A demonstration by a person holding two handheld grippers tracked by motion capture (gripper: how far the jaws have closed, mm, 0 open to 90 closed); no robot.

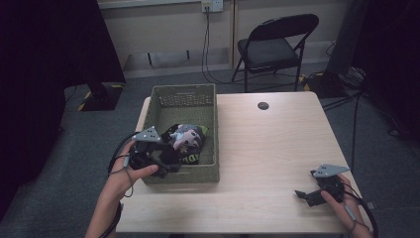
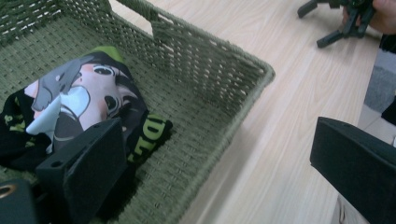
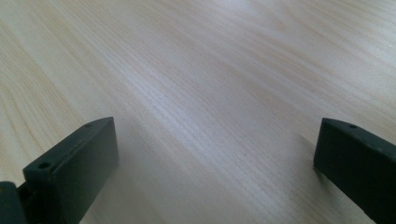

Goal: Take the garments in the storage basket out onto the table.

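A green woven basket (image 1: 208,106) stands on the left half of the wooden table (image 1: 277,144). Inside it lies a crumpled black garment (image 1: 185,139) printed with a cartoon face and green letters, shown close up as the garment (image 2: 88,100) on the basket (image 2: 210,70) floor. My left gripper (image 1: 166,153) hovers over the basket's near left corner, open; one jaw is above the cloth, the other outside the basket's near wall. My right gripper (image 1: 309,194) rests low over bare table (image 3: 210,93) at the near right, open with nothing between its jaws.
A round cable hole (image 1: 263,105) sits near the table's far edge. A black folding chair (image 1: 275,44) stands behind the table on grey carpet. The right gripper (image 2: 338,18) is seen far off in the left gripper view.
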